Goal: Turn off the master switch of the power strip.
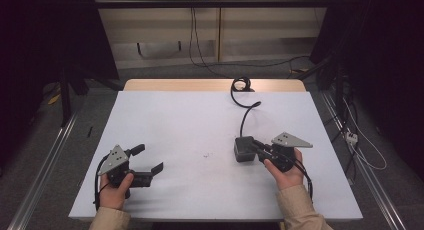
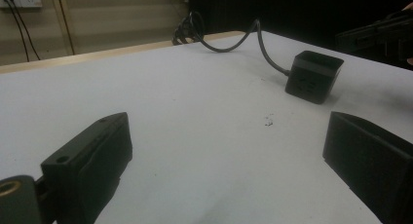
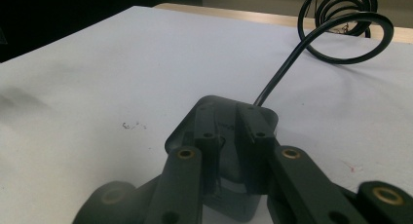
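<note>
Adapter (image 1: pixel 244 149): a black box with a cable, lying right of the table's middle, just in front of the right hand.
Right gripper (image 1: pixel 257 147): jaws nearly together and laid over the adapter's top; in the right gripper view (image 3: pixel 234 129) the two fingers sit on the box with a narrow gap between them. Whether the pads pinch anything on it cannot be told.
Left gripper (image 1: pixel 150 159): jaws spread wide, nothing between them, only bare table; in the left gripper view (image 2: pixel 229 151) the adapter (image 2: pixel 313 76) lies well beyond them.
Cable (image 1: pixel 245 102): black, runs from the adapter's far side toward the far edge and ends there in a loose coil (image 3: pixel 348 19).
Table (image 1: pixel 200 120): white sheet over a wooden top, the wood showing as a strip at the far edge; a small dark smudge (image 1: pixel 206 154) lies near the middle.
Room: dim, with a pale wall at the back, a socket high on it and wires hanging down; grey floor, dark curtains at both sides.
Hands: both forearms, in beige sleeves, come in from the near edge. Left hand (image 1: pixel 116 187) holds its gripper low at the near left, jaws pointing right. Right hand (image 1: pixel 286 171) holds its gripper pointing left at the adapter.
</note>
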The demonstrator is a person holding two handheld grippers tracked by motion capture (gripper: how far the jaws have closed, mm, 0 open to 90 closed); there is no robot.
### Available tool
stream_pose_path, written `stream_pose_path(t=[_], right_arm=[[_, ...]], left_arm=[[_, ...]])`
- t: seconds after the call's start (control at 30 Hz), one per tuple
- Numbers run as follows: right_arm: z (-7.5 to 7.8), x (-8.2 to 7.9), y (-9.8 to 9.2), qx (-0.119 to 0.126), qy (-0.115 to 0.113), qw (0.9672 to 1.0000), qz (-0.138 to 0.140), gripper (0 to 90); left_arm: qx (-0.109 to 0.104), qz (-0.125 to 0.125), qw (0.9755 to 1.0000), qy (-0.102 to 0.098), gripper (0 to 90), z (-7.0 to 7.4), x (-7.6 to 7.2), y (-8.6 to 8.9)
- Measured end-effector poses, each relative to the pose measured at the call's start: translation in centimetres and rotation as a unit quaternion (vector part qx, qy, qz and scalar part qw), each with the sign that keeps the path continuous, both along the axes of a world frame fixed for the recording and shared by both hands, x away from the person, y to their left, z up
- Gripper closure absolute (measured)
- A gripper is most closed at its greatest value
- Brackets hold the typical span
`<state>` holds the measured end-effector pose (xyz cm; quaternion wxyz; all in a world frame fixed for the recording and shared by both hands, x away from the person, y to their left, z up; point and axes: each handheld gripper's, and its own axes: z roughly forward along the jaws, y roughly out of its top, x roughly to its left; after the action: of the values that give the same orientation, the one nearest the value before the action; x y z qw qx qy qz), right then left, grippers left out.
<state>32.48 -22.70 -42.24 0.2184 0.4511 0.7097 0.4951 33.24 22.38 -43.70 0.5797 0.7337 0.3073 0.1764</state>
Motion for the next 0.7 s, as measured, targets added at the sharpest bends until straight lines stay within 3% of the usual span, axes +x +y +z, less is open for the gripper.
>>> stream_pose_path(t=[0.7], right_arm=[[0.19,0.45,0.13,-0.002,0.002,1.0000,0.004,84.8]], left_arm=[[0.000,0.000,1.0000,0.000,3.6,0.00,0.01,0.01]])
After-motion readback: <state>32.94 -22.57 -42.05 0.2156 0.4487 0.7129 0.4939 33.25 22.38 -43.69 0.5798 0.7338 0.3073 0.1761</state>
